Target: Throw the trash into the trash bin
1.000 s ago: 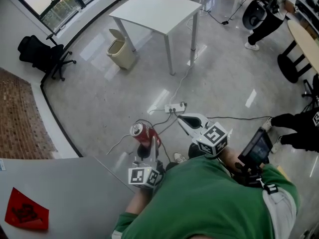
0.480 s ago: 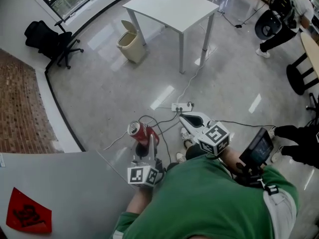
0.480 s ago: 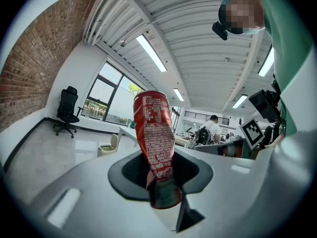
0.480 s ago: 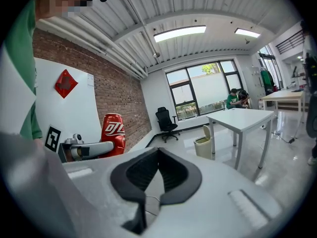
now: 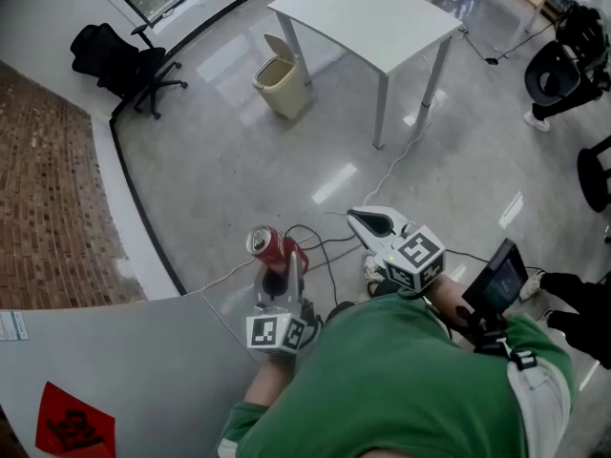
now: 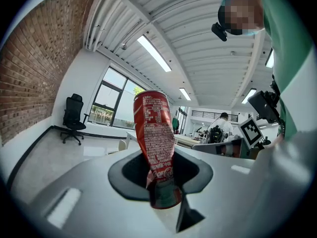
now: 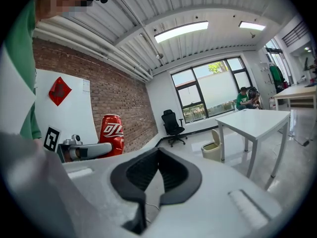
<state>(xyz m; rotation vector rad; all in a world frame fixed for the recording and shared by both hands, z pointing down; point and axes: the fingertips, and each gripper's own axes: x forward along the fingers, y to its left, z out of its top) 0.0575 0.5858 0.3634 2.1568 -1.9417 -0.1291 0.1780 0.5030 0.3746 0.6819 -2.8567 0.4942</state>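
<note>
— How many grippers are seen, and how are they set?

— Two are counted. The left gripper (image 6: 161, 157) is clamped on a single red can (image 6: 154, 133), which is pinched near its base. The right gripper (image 7: 157, 155) is seen with its jaws pressed together and nothing between them.

— How is the can described?

— It is held roughly upright. White print is carried on its red skin, and its lower part is dented and crumpled where it is squeezed.

— Where is it placed?

— It is held well apart from the one white table (image 5: 368, 17), on the person's side of it, above the floor.

— And the rest?

— One beige trash bin (image 5: 284, 86) is set just beside the table's left legs. One black office chair (image 5: 119, 60) is parked farther left of the table, by the window.
</note>
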